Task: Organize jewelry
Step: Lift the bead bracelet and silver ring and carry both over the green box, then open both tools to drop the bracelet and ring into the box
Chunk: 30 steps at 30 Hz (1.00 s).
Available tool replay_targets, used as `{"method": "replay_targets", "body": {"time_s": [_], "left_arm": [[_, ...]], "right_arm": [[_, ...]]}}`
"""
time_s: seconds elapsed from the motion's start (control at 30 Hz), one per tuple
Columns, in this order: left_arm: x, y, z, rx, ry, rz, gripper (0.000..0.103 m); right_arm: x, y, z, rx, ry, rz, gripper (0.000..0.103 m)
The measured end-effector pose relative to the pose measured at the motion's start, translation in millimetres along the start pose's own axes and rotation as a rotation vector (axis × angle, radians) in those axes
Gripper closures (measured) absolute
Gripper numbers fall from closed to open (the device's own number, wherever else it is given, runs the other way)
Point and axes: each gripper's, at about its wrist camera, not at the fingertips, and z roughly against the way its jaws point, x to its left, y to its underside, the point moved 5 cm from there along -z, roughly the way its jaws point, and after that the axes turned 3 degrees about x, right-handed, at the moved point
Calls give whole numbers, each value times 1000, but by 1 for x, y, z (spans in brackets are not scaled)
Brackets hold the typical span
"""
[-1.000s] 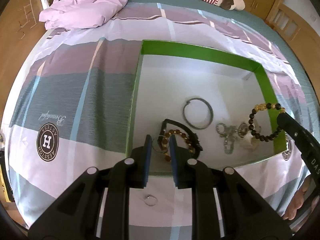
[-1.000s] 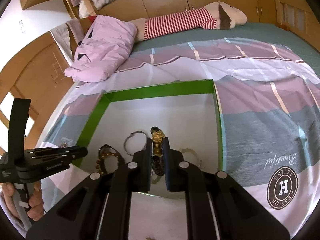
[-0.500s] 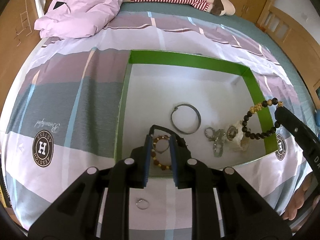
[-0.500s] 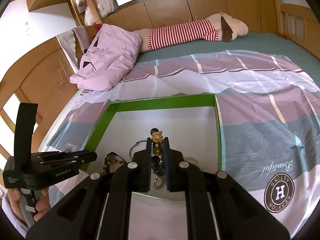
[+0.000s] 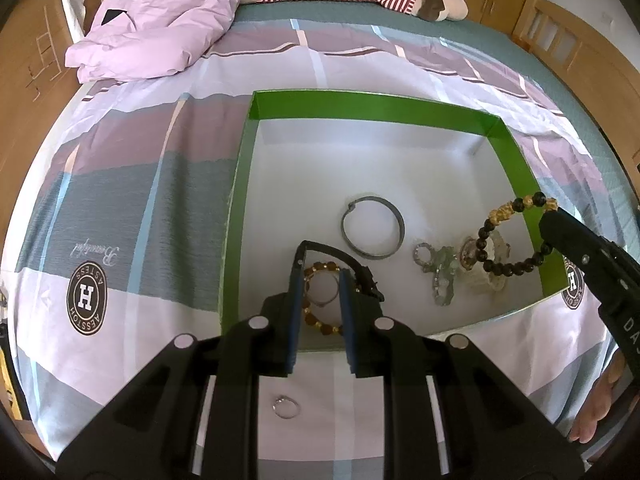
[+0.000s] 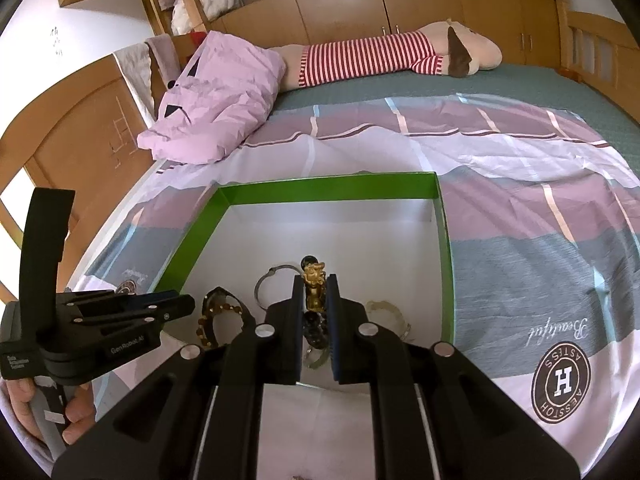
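Note:
A green box (image 5: 376, 101) with a white floor lies on the bed. Inside it are a silver bangle (image 5: 373, 233), an amber bead bracelet (image 5: 318, 322), a black strap (image 5: 340, 254) and silver pieces (image 5: 437, 276). My right gripper (image 6: 315, 280) is shut on a black bead bracelet with a gold charm (image 6: 314, 285). In the left wrist view that bracelet (image 5: 505, 267) hangs over the box's right wall. My left gripper (image 5: 320, 280) is open above the box's near edge, over the amber bracelet, with nothing between its fingers. A small ring (image 5: 286, 406) lies on the sheet outside the box.
A crumpled pink quilt (image 5: 160, 28) and a striped plush toy (image 6: 372, 58) lie at the far end of the bed. Wooden bed rails and cupboards (image 6: 340, 12) surround it. A hand (image 6: 76, 420) holds the left gripper's handle.
Both cameras have risen and drawn back a little, so the box looks smaller. The black bead bracelet stays clamped in the right gripper. The left fingers keep the same gap.

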Motion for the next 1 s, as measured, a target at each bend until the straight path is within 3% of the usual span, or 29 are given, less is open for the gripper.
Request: {"method": "replay_targets", "body": {"time_s": [0.7, 1.0], "left_arm": [[7, 2, -15, 21, -23, 4, 85], [9, 5, -21, 34, -34, -3, 85]], "right_arm": [[5, 3, -6, -1, -4, 9, 92], [4, 12, -21, 48, 7, 13, 92]]}}
